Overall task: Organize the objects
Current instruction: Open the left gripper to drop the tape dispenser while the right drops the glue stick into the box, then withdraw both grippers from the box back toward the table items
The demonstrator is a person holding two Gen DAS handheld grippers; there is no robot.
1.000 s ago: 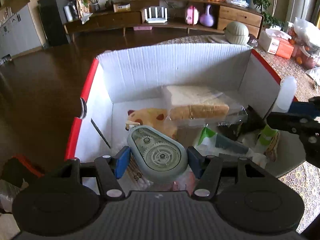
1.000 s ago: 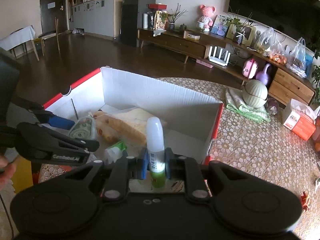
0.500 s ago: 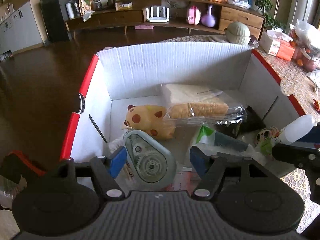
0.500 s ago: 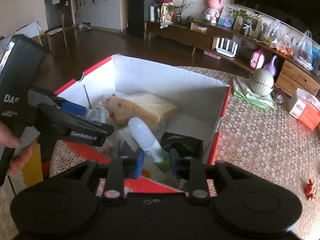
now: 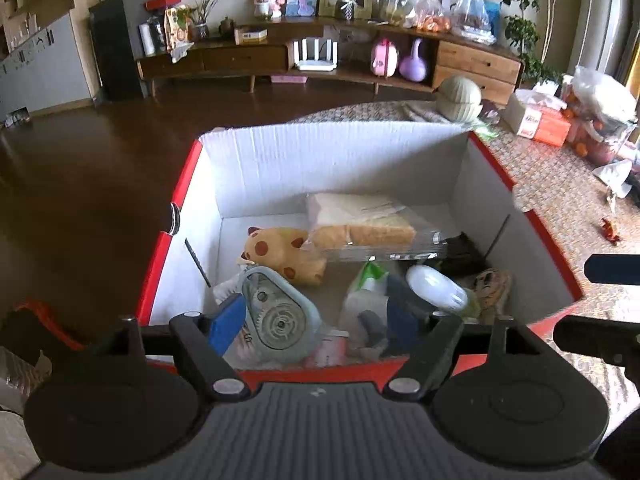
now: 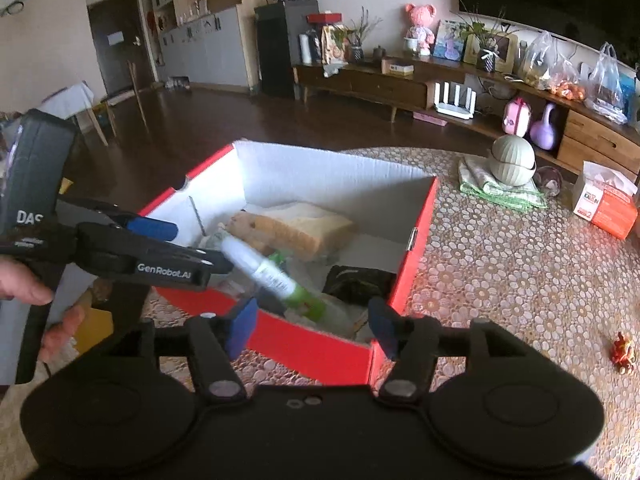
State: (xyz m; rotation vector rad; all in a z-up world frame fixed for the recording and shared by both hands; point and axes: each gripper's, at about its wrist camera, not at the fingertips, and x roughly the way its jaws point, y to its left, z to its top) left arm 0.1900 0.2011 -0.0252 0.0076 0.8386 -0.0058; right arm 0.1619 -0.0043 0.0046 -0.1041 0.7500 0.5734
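Setting: a table (image 6: pixel 520 264) with a patterned floral cloth, in a living room with dark wood flooring and a long wooden sideboard (image 5: pixel 328 60) along the far wall.
Box: an open cardboard box (image 5: pixel 332 160), red outside and white inside, sits on the table near its left edge.
Left gripper: the left gripper (image 5: pixel 312 322) hangs over the box's near wall with its blue-padded jaws spread wide, holding nothing.
Tape dispenser: a grey-green correction tape dispenser (image 5: pixel 278 316) lies in the box's near left corner, tilted, just beside the left jaw pad; whether it touches the pad cannot be told.
Right gripper: the right gripper (image 6: pixel 312 326) is above the box's near right corner, jaws wide apart and empty.
Bottle: a white bottle with a green base (image 6: pixel 272 276) lies on its side inside the box near the near wall, on top of other packets, clear of both pads.
Bread: a bagged loaf of sliced bread (image 5: pixel 364 220) rests by the box's far wall.
Plush toy: a yellow spotted plush toy (image 5: pixel 284 254) lies left of the bread, touching the bag.
Other contents: a green-and-white packet (image 5: pixel 368 284) and a dark packet (image 6: pixel 358 284) lie in the box's right half.
Table beyond the box: a pale green lidded bowl (image 6: pixel 514 160) on a folded green cloth (image 6: pixel 500 192), and an orange tissue box (image 6: pixel 606 204), well apart from the box.
Person: a hand (image 6: pixel 24 292) grips the left tool's handle, seen from the right wrist view.
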